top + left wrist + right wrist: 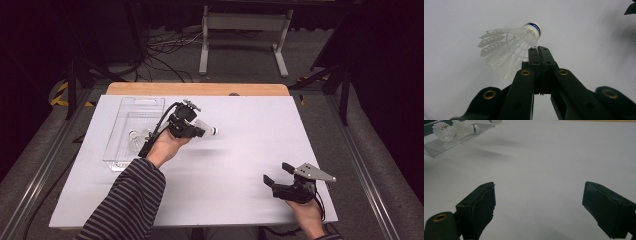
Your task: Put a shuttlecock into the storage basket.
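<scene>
Just right of the clear tray [134, 131], the left gripper [196, 131] pinches a shuttlecock [205, 128] by its skirt, cork pointing away from the tray; the right gripper [278, 174] rests farther off, fingers wide.

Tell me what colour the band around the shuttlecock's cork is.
Blue with white lettering, on the shuttlecock pinched in the left tongs; clearest in the left gripper view.

Tray [121, 159] at table's [240, 165] left; shuttlecocks [136, 136] inside, perhaps two; another shuttlecock [206, 130] right of tray.
</scene>
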`<state>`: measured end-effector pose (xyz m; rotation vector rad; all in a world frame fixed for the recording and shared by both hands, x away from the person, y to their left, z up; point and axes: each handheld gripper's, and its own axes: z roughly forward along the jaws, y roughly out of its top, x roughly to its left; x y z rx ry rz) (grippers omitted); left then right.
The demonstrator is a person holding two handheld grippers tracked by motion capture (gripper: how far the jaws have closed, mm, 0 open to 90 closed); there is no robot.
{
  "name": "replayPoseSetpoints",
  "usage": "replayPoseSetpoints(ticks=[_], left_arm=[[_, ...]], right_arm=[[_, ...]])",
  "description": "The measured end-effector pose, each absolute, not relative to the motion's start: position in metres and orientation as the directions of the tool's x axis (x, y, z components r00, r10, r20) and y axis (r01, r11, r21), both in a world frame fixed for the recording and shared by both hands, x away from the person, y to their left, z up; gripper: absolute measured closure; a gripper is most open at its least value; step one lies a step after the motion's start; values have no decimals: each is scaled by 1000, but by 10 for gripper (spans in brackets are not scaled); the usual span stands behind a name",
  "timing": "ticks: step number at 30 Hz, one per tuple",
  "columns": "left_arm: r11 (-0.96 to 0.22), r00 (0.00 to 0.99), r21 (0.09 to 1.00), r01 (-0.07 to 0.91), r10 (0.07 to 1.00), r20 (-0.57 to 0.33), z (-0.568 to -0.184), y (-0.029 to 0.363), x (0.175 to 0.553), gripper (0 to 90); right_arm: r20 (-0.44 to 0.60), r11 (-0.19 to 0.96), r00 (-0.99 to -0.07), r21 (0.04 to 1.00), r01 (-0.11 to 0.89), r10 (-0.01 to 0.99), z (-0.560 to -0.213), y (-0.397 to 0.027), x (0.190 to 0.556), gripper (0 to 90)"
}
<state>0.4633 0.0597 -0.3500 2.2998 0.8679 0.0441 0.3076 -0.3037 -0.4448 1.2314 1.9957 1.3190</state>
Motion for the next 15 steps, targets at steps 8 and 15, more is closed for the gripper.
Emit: replayPoseSetpoints(ticks=[8, 15], left_arm=[[-553, 774, 602, 576, 605, -185, -346, 70, 458, 900], [-554, 771, 603, 574, 614, -168, -342, 81, 452, 900]], right_arm=[[101, 147, -502, 890, 432, 859, -445, -303, 308, 122], [102, 146, -500, 890, 432, 860, -445, -303, 308, 122]])
